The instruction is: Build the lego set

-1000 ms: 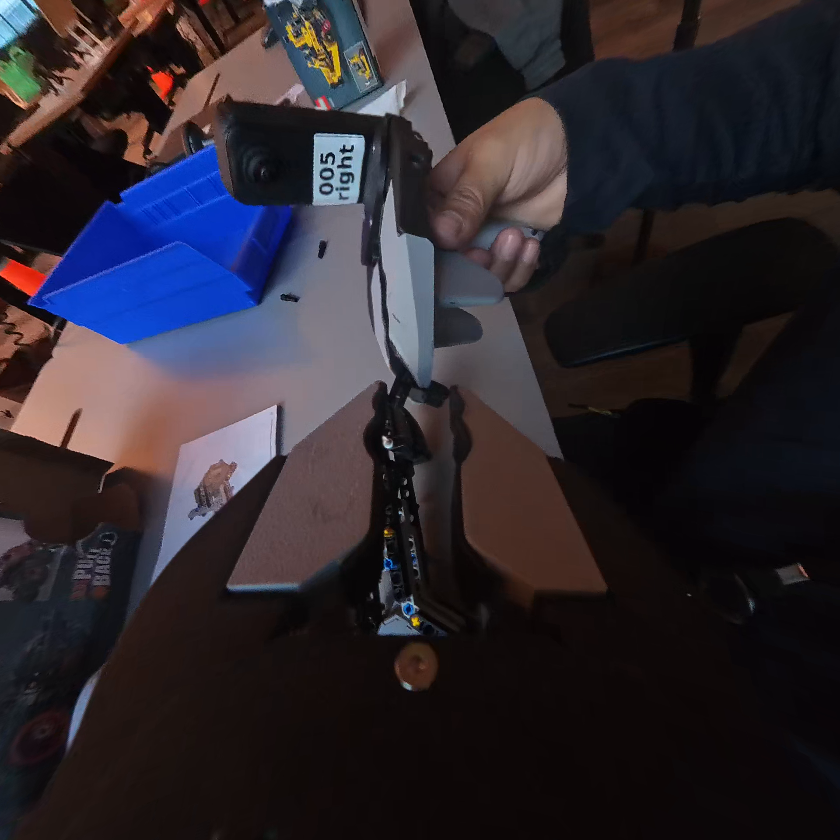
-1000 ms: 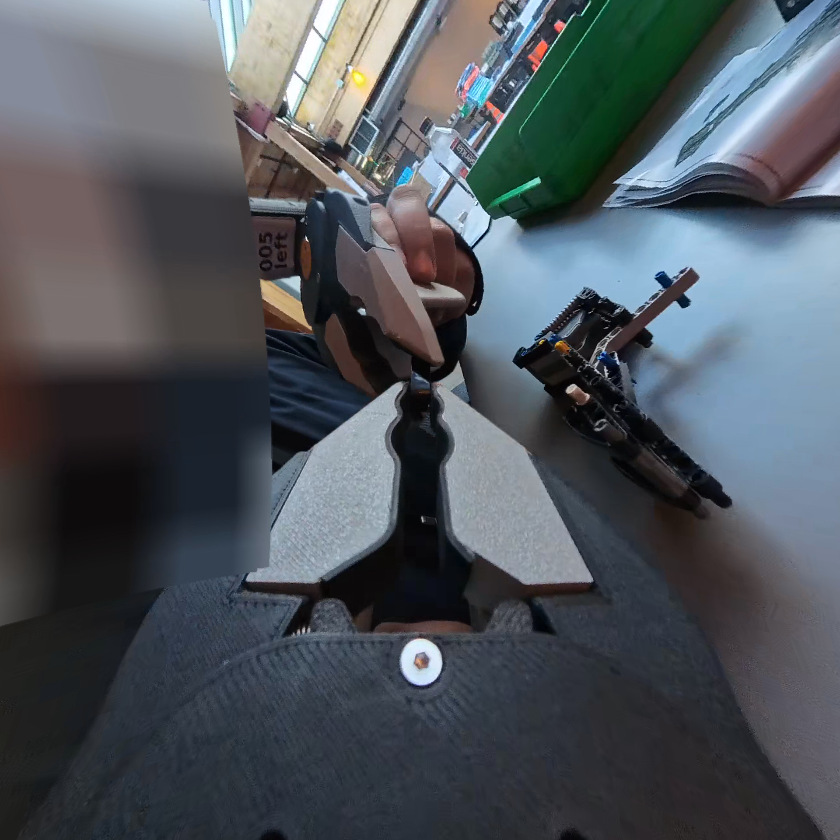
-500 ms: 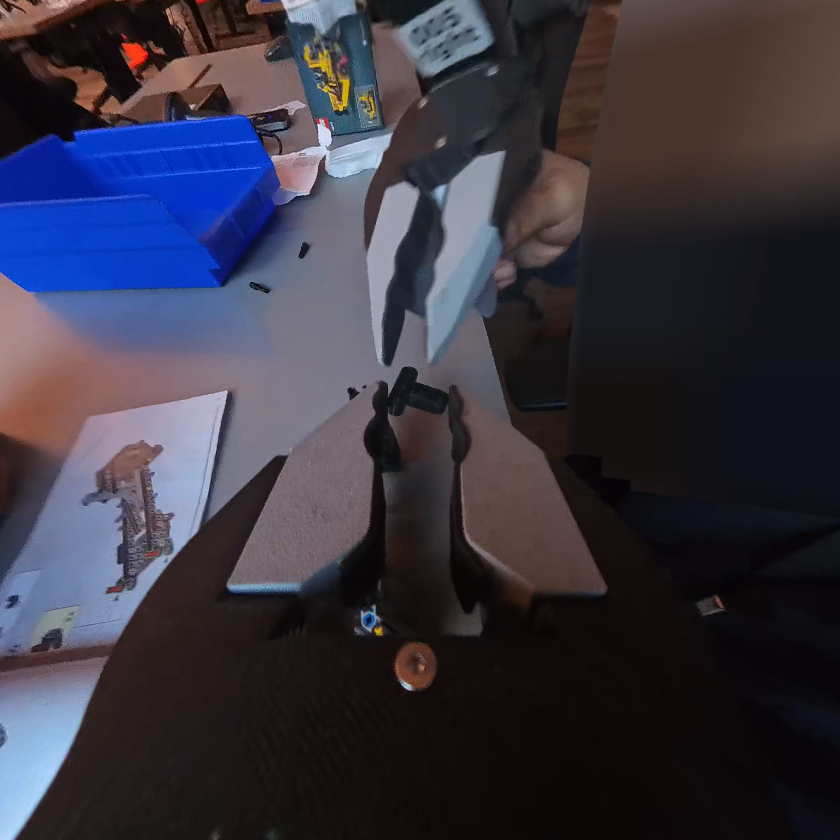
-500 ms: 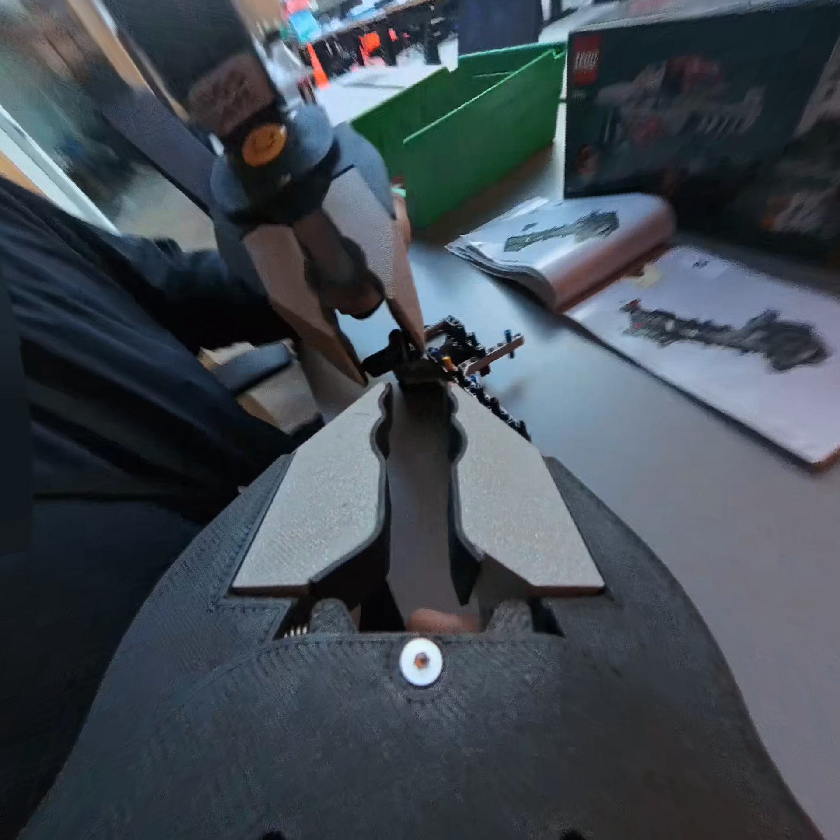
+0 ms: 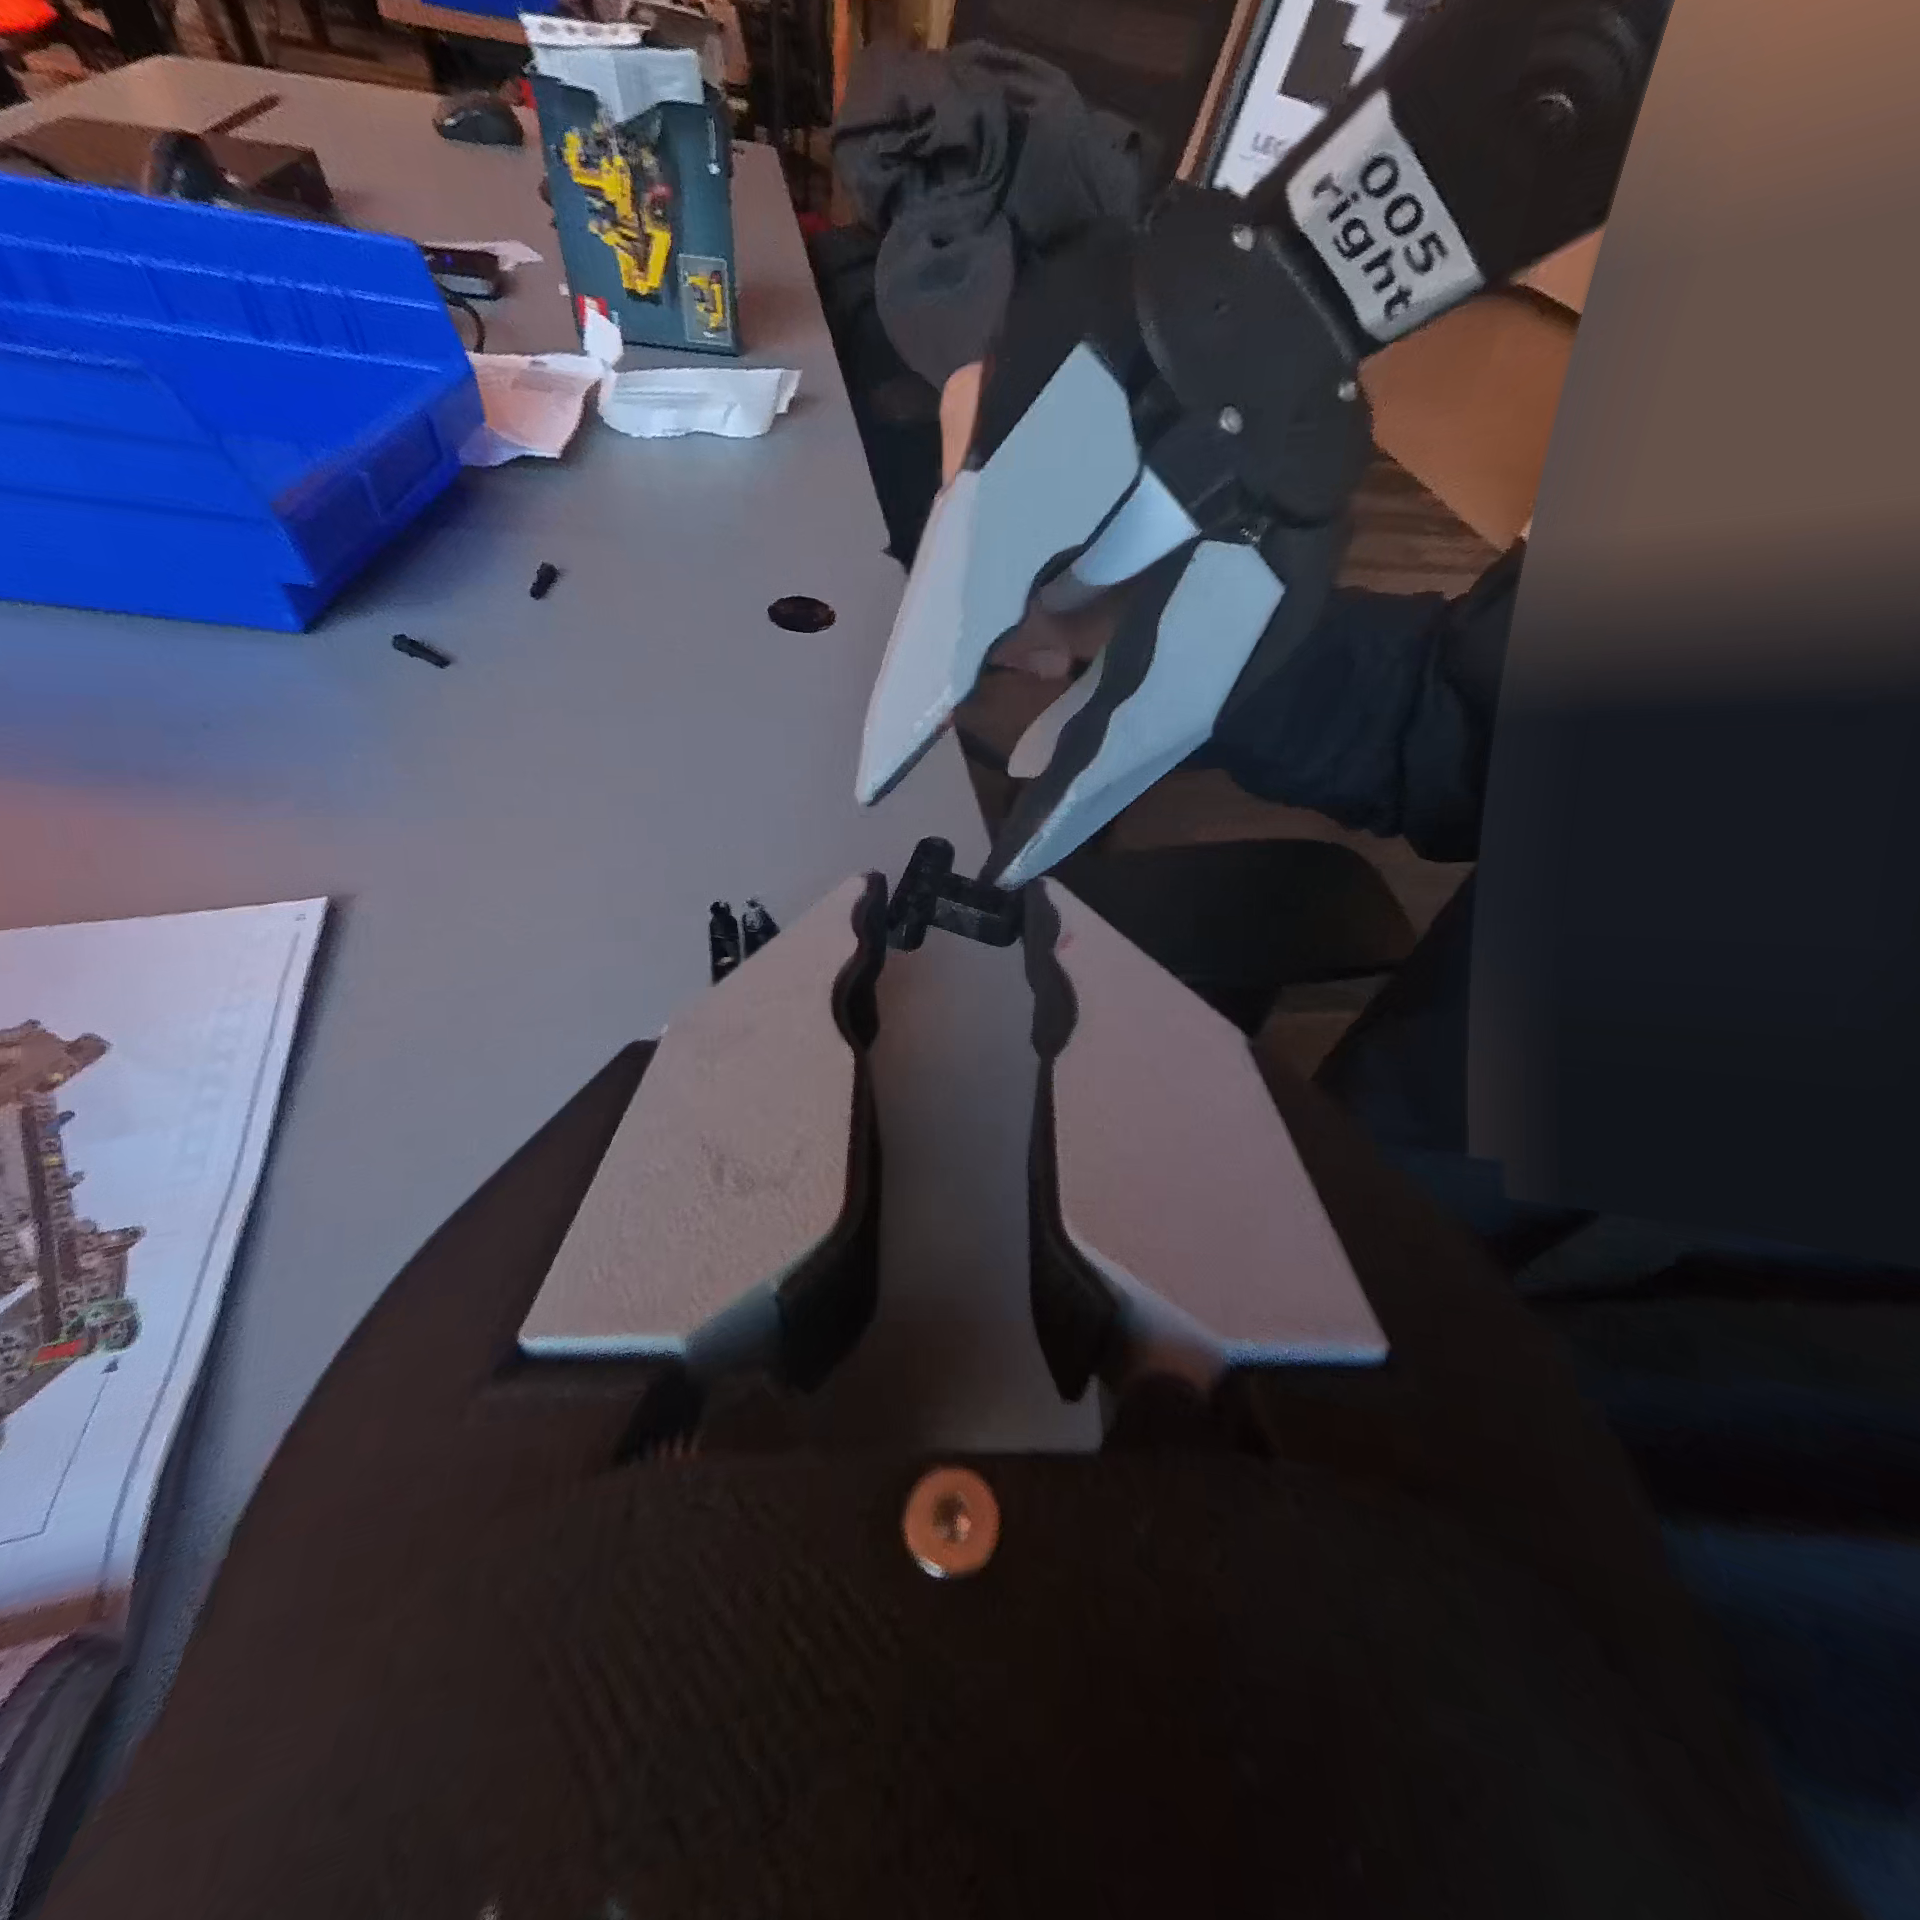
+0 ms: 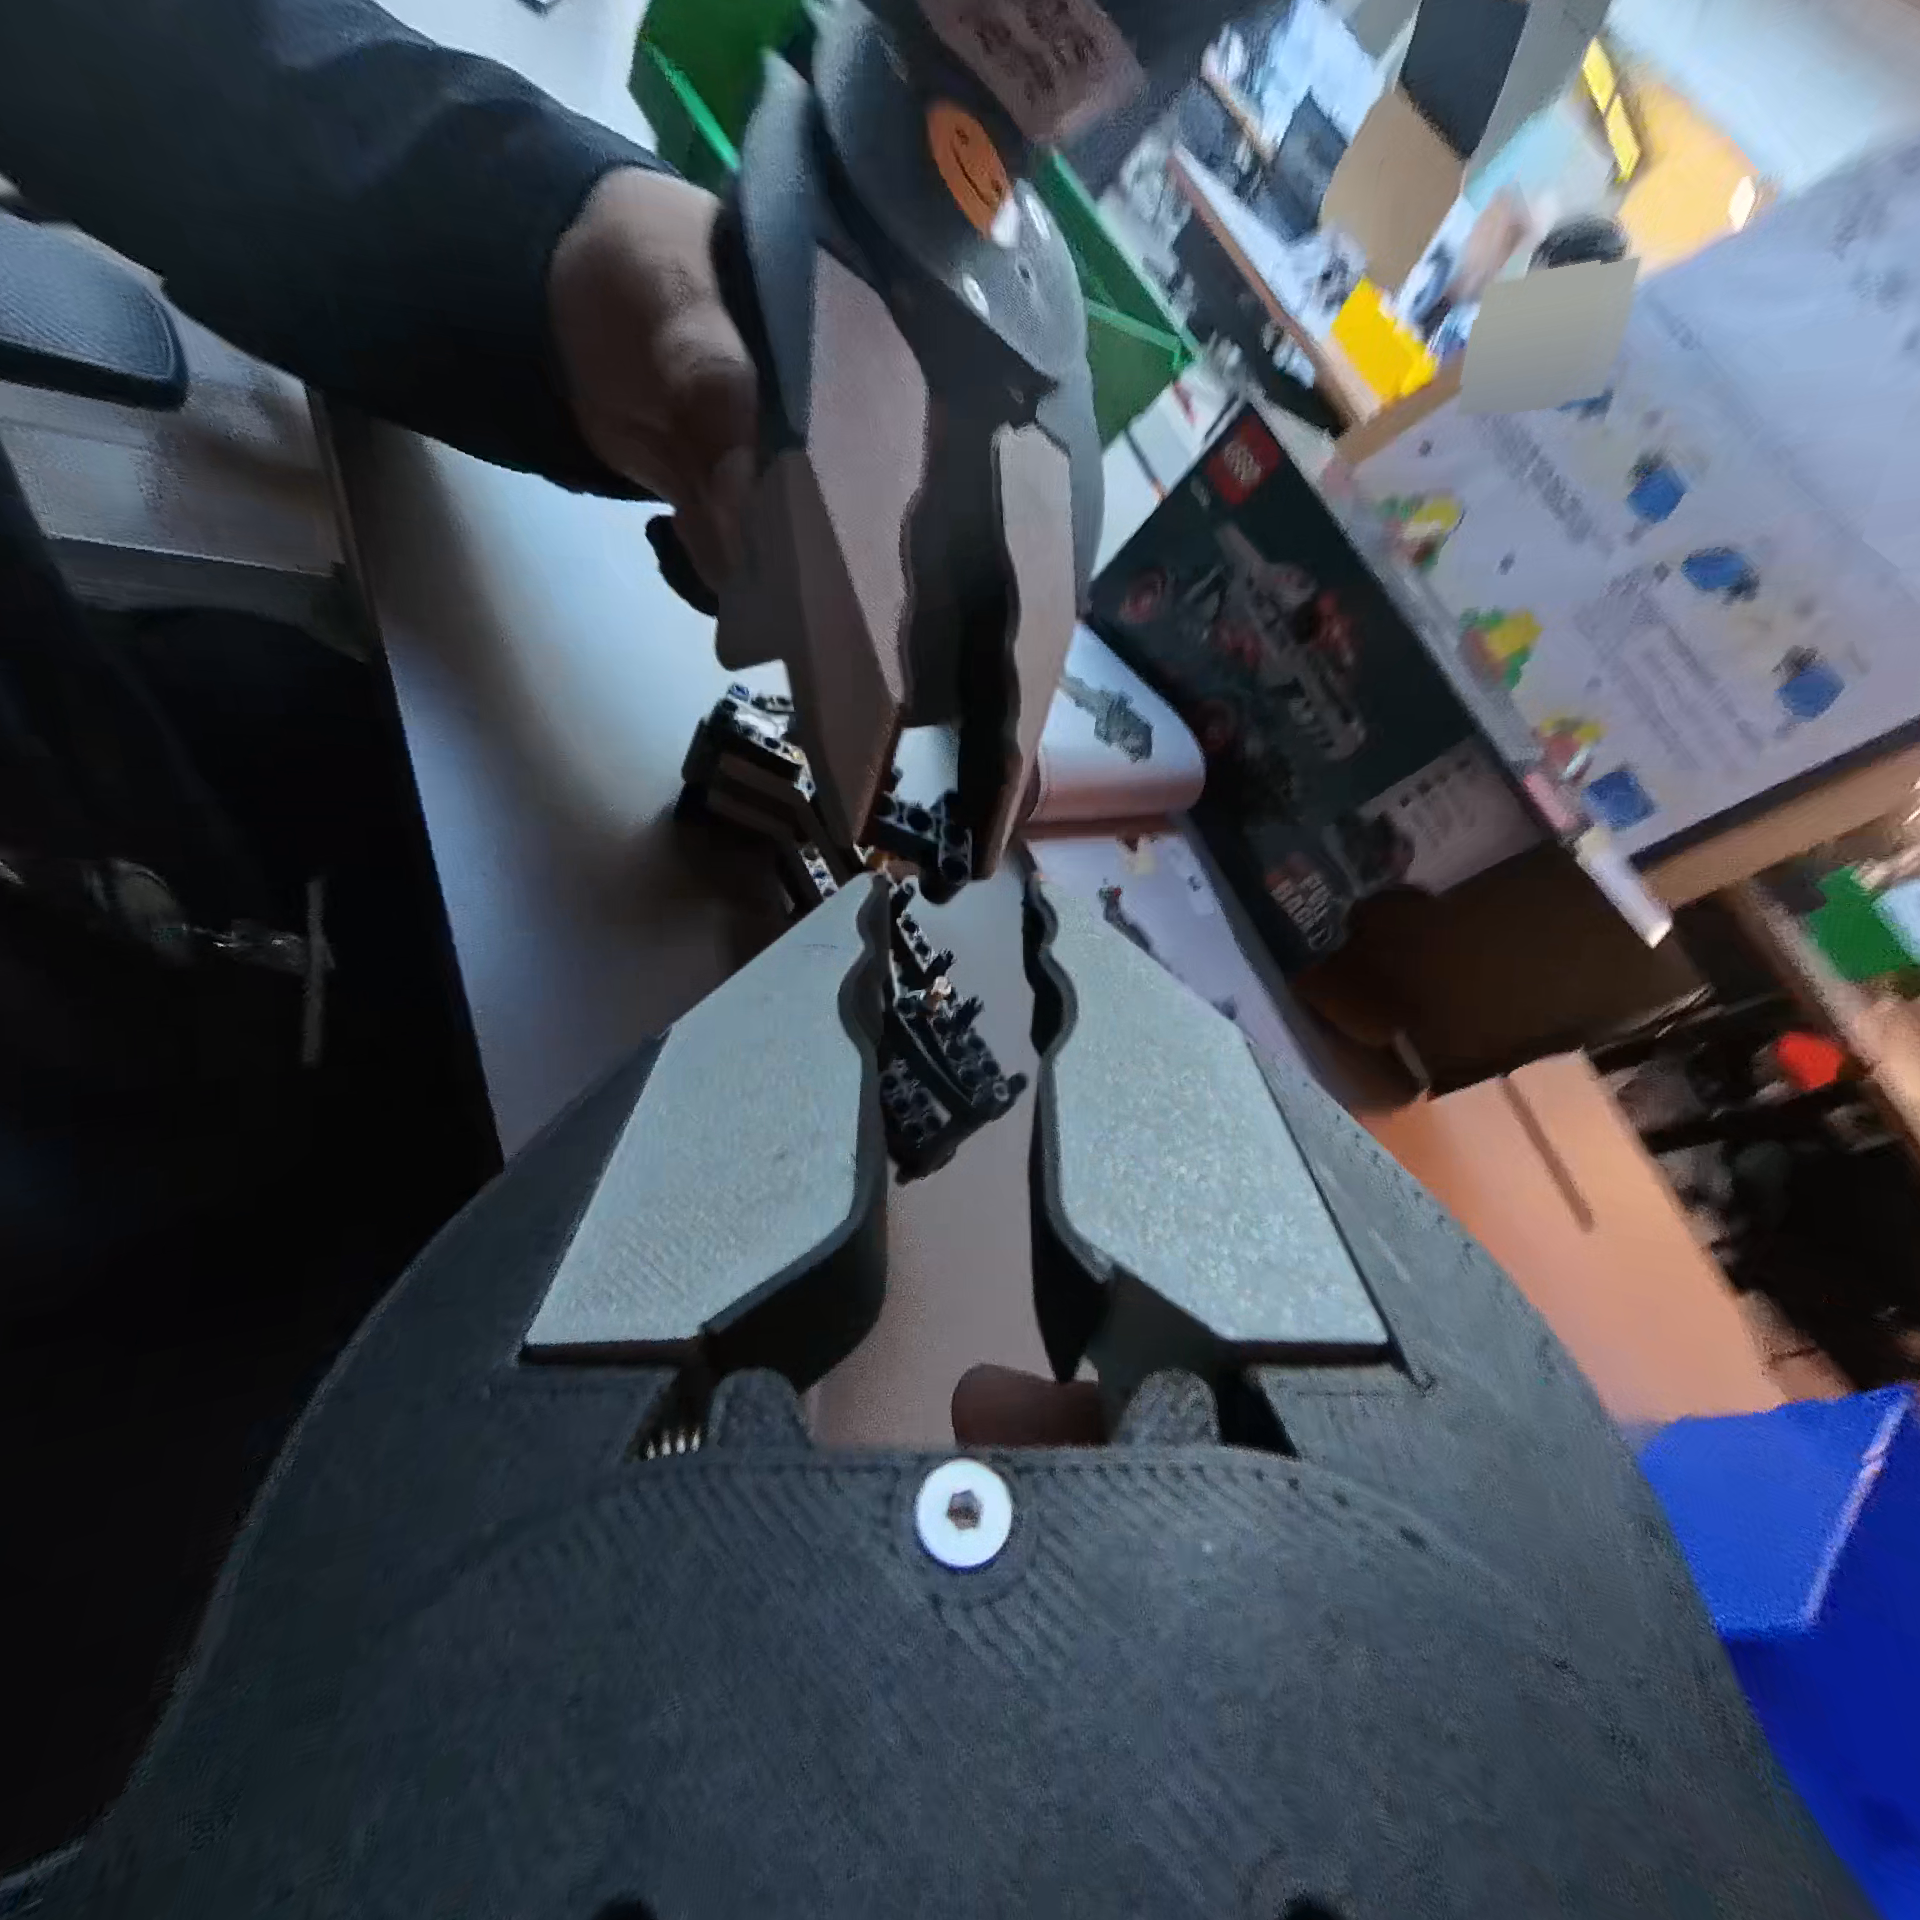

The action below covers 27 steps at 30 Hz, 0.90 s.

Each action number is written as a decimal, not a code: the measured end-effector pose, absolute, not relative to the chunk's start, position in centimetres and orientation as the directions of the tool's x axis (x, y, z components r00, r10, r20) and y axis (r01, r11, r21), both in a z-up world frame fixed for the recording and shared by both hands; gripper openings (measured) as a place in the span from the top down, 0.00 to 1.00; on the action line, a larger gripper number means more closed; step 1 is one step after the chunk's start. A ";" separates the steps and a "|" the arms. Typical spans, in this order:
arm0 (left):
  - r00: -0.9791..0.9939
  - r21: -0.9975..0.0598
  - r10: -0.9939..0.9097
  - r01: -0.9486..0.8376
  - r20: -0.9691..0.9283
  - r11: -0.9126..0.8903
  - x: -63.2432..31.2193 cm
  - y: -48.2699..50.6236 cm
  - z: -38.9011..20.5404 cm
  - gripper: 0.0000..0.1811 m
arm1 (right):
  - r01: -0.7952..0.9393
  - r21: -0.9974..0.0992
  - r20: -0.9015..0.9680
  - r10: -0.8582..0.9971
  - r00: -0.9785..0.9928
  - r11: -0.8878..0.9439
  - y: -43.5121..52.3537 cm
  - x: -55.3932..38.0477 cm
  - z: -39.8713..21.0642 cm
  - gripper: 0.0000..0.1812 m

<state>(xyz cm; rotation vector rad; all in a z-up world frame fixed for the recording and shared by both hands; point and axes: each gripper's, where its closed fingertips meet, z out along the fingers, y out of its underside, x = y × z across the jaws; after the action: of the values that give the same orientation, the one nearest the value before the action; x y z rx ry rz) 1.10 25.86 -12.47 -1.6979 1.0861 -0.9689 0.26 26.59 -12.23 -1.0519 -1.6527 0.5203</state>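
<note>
My left gripper (image 5: 951, 899) is shut on a small black lego piece (image 5: 951, 912), held crosswise between its tips above the grey table (image 5: 582, 748). My right gripper (image 5: 940, 831) comes in from the upper right, open, with one fingertip (image 5: 1013, 871) touching that piece. In the right wrist view the left gripper (image 6: 920, 847) holds the piece (image 6: 930, 831) just ahead of my open right gripper (image 6: 954, 894). The black lego assembly (image 6: 935, 1070) lies on the table below, seen between the right fingers.
A blue bin (image 5: 208, 416), an upright lego box (image 5: 644, 229), paper scraps (image 5: 696, 400), loose black pins (image 5: 421, 649) and an instruction sheet (image 5: 135, 1195) are on the table. A dark lego box (image 6: 1299, 665), a booklet (image 6: 1122, 727) and a green bin (image 6: 1101, 343) lie beyond. Only a small space, under 4 cm, lies between the two pairs of fingers.
My right gripper has opened and drawn back up and to the right. The small black piece stays in my left gripper. Both views have swung.
</note>
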 end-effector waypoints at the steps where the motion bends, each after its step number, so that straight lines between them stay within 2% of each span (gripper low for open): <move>1: 0.303 -0.935 -0.936 -0.243 0.180 -0.258 1.1 25.8 -12.4 0.87 | 0.358 -0.738 0.593 0.803 -0.063 0.573 26.1 0.2 -12.0 0.89; 5: 0.267 -0.921 -0.920 -0.187 0.287 -0.342 0.9 25.8 -12.0 0.87 | 0.387 -0.565 0.774 0.631 -0.057 0.729 25.9 -0.2 -12.0 0.95; 8: 0.223 -0.903 -0.905 -0.156 0.363 -0.401 1.0 25.5 -11.6 0.87 | 0.420 -0.481 0.832 0.552 -0.059 0.770 26.4 -0.6 -12.3 0.94; 16: 0.257 -0.897 -0.895 -0.163 0.365 -0.412 0.5 26.3 -11.7 0.87 | 0.384 -0.286 0.942 0.330 -0.054 0.878 26.8 -1.1 -11.9 0.97; 18: 0.276 -0.896 -0.900 -0.196 0.339 -0.398 -0.1 26.6 -12.0 0.88 | 0.351 -0.266 0.953 0.299 -0.043 0.898 27.2 -0.9 -11.9 0.97; 23: 0.294 -0.895 -0.905 -0.233 0.307 -0.379 -0.3 27.0 -12.3 0.93 | 0.237 -0.334 0.937 0.349 -0.021 0.912 26.5 -0.6 -11.6 0.97; 27: 0.235 -0.901 -0.918 -0.227 0.318 -0.370 0.4 26.4 -11.8 0.97 | 0.192 -0.356 0.931 0.366 -0.016 0.914 26.4 -0.5 -11.5 0.97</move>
<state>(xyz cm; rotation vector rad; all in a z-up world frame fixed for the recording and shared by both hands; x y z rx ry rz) 0.40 26.45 -11.77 -1.7623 1.0616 -1.1714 -0.53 26.44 -11.54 -0.4425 -1.5978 0.1447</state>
